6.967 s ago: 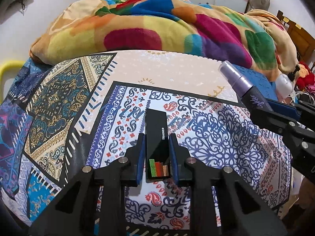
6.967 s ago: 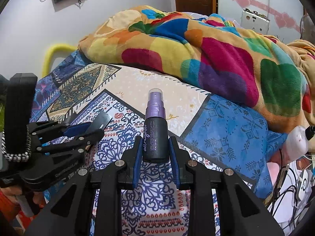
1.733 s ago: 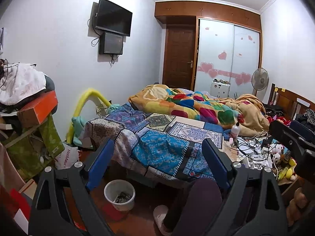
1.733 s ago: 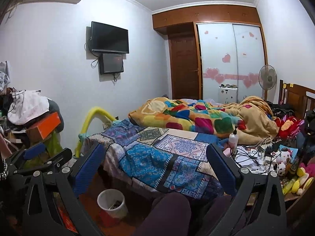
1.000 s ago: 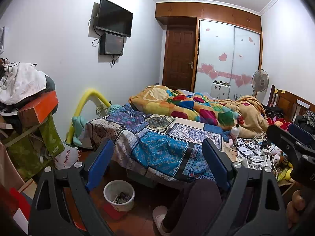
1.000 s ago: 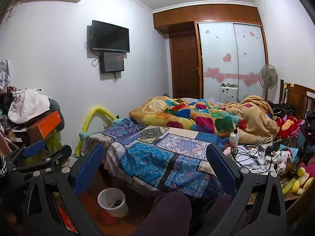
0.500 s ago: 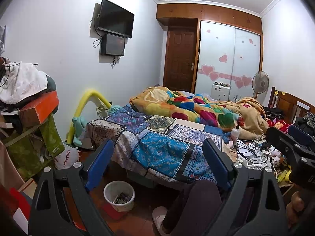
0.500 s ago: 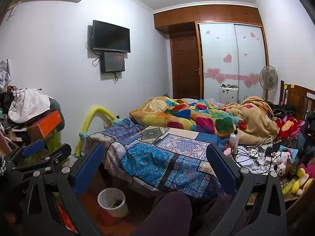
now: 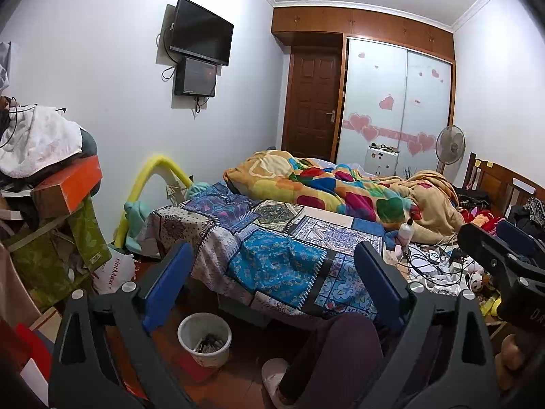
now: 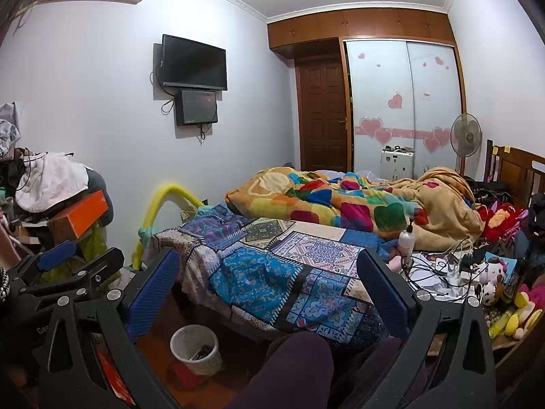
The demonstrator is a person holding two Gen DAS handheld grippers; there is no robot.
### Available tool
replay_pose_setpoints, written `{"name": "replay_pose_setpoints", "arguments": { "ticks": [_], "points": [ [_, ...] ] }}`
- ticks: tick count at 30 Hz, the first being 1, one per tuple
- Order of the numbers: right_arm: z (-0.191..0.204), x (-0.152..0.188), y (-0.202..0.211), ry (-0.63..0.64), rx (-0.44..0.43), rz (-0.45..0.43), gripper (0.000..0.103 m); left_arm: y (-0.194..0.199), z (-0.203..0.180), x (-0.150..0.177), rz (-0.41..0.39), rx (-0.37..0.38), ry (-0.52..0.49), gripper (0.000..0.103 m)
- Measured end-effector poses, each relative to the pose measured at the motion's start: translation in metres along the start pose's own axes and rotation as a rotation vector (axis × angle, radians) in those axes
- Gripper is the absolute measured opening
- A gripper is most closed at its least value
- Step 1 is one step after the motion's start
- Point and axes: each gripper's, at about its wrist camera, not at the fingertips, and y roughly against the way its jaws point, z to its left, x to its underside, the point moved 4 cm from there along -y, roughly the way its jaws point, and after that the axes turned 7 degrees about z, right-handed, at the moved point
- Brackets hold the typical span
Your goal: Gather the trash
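Left hand-held gripper (image 9: 272,286): we hold it raised, its blue-padded fingers spread wide apart with nothing between them, looking out across a bedroom.
Right hand-held gripper (image 10: 269,291): we hold it the same way, fingers wide apart and empty; its dark frame also shows at the right edge of the left camera's view.
Waste bin (image 9: 204,339): a small white bucket stands upright on the reddish floor (image 9: 238,378) just beside the foot of the bed, with dark scraps of trash lying inside it.
Bed (image 9: 282,255): covered with a blue patchwork spread; a crumpled blanket (image 9: 327,187) with bright coloured patches lies heaped at the far end.
Bottle (image 10: 407,237): a white pump bottle stands upright on the right side of the bed, next to a tangle of cables (image 10: 439,262).
Our legs: a knee (image 10: 293,364) in dark purple fabric fills the bottom centre of the right camera's view; a pale slipper (image 9: 274,373) rests on the floor near the bin.
Left wall: a dark television (image 10: 193,63) hangs above a smaller black box.
Left corner: a pile of clothes and an orange box (image 9: 66,185) are stacked high.
Far end: a brown door (image 9: 313,109) stands beside frosted wardrobe panels with pink hearts, and a standing fan (image 10: 465,136) is near them.
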Motion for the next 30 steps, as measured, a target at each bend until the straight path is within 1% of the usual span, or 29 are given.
{"name": "replay_pose_setpoints", "arguments": {
  "ticks": [4, 9, 13, 20, 30],
  "points": [
    [0.0, 0.0, 0.0, 0.002, 0.0, 0.001, 0.103, 0.001, -0.003, -0.001, 0.001, 0.01, 0.007, 0.096],
    [-0.001, -0.001, -0.001, 0.001, -0.001, 0.0, 0.103, 0.003, -0.005, -0.001, -0.009, 0.005, 0.003, 0.096],
    [-0.003, -0.001, -0.001, 0.0, -0.004, 0.003, 0.103, 0.007, -0.011, -0.002, -0.034, -0.006, -0.01, 0.096],
    [-0.003, -0.001, -0.001, -0.004, -0.005, 0.002, 0.103, 0.01, -0.022, -0.002, -0.047, -0.012, -0.048, 0.096],
    [-0.002, 0.0, -0.001, -0.021, 0.002, 0.008, 0.103, 0.006, -0.023, -0.001, -0.032, -0.003, -0.034, 0.096]
  ]
}}
